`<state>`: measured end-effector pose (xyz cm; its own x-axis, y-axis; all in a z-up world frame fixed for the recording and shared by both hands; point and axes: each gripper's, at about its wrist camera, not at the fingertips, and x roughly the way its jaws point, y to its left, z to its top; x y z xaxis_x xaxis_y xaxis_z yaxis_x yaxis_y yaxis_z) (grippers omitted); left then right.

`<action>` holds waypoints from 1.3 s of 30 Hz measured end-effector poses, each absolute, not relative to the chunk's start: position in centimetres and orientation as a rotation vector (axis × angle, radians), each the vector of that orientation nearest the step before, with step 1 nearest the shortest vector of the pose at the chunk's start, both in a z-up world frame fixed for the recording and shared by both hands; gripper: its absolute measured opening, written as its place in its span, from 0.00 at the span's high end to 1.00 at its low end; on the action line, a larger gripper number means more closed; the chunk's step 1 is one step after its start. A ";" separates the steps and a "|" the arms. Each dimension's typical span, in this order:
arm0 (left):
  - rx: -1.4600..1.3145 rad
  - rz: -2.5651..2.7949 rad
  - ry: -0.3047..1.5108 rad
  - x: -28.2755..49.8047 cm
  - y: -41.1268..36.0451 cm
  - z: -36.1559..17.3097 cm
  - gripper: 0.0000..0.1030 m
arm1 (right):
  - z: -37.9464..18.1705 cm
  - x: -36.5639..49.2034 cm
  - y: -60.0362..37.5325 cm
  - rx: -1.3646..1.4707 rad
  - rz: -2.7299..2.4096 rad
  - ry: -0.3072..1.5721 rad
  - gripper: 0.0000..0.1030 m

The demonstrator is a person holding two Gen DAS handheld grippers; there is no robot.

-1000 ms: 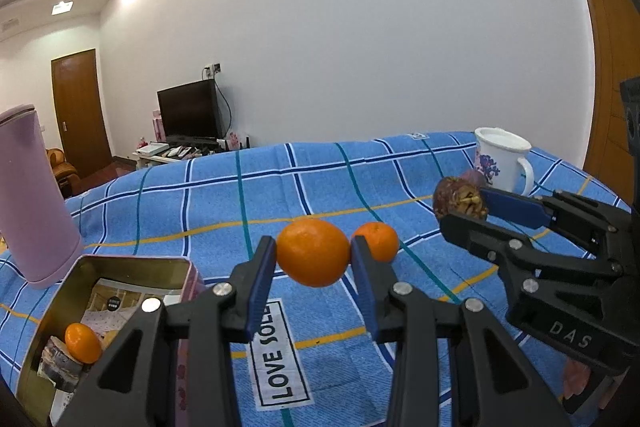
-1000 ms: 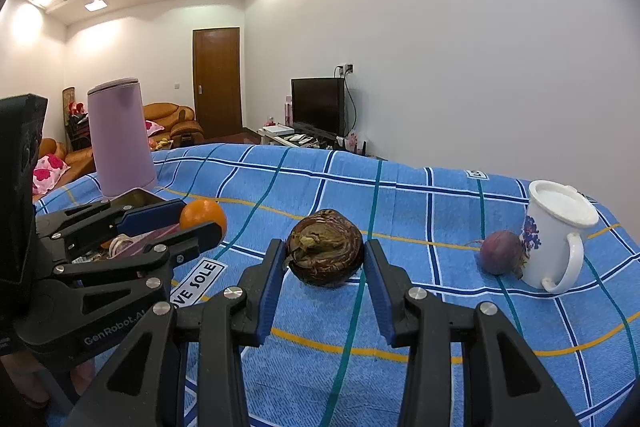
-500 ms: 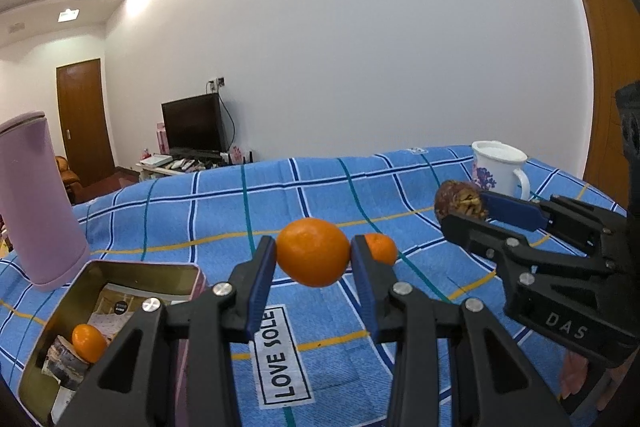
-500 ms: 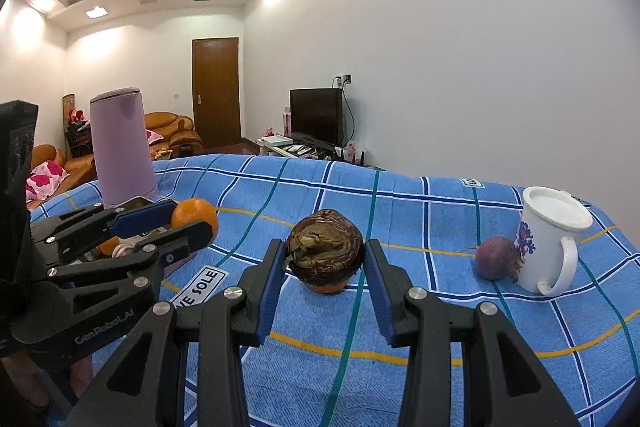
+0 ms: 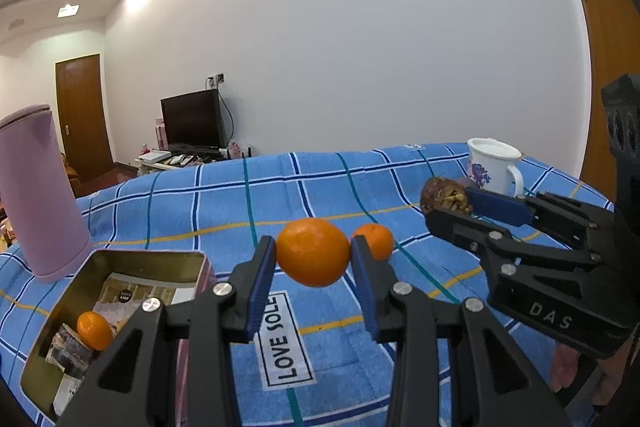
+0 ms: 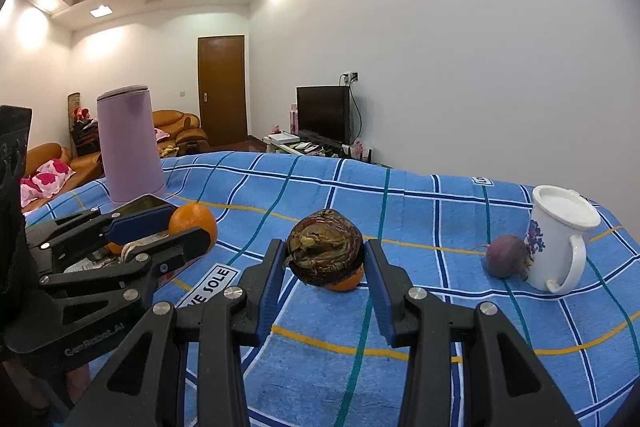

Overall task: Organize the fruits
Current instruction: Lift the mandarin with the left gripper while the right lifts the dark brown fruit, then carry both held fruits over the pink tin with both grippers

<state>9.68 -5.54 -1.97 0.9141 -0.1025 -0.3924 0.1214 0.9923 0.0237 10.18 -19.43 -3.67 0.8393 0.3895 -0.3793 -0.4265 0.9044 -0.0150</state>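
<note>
The left hand-held gripper [image 5: 314,259] clamps an orange [image 5: 313,252] above the blue checked table [image 5: 224,195], near the open tin [image 5: 120,259] at its left edge. The right hand-held gripper [image 6: 325,267] grips a shrivelled brown fruit [image 6: 325,253] aloft mid-table.

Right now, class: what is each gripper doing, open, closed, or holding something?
Left gripper: closed on an orange.
Right gripper: closed on a dark wrinkled fruit.

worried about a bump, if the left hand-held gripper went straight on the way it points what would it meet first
Probably the small orange lying on the blue checked cloth, just past the right fingertip of the left hand-held gripper, which is clamped on a bigger orange. Depth is unclear; it might pass beside it.
</note>
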 end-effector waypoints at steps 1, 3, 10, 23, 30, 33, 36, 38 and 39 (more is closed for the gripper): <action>0.046 -0.115 0.402 9.5 -5.4 -2.0 0.61 | -3.7 10.2 -19.3 -0.100 0.434 0.382 0.59; 0.046 -0.116 0.404 9.3 -5.3 -2.0 0.61 | -3.7 10.3 -19.1 -0.097 0.442 0.390 0.59; 0.046 -0.103 0.403 8.4 -4.3 -2.1 0.61 | -3.9 10.3 -18.0 -0.096 0.464 0.415 0.59; 0.007 -0.061 0.444 7.2 -1.3 -2.2 0.61 | -4.2 10.3 -15.0 -0.116 0.519 0.442 0.59; -0.015 -0.028 0.449 6.5 0.5 -1.7 0.61 | -4.0 10.3 -13.0 -0.139 0.545 0.444 0.59; -0.020 -0.009 0.452 6.2 1.4 -1.6 0.61 | -3.9 10.3 -12.1 -0.148 0.558 0.444 0.59; -0.028 0.005 0.454 6.1 2.2 -1.5 0.61 | -4.0 10.1 -11.3 -0.157 0.571 0.444 0.59; -0.030 0.012 0.455 6.0 2.7 -1.5 0.61 | -3.9 10.1 -10.8 -0.161 0.579 0.444 0.59; -0.030 0.015 0.457 6.1 2.8 -1.5 0.61 | -3.9 10.0 -10.7 -0.163 0.583 0.444 0.59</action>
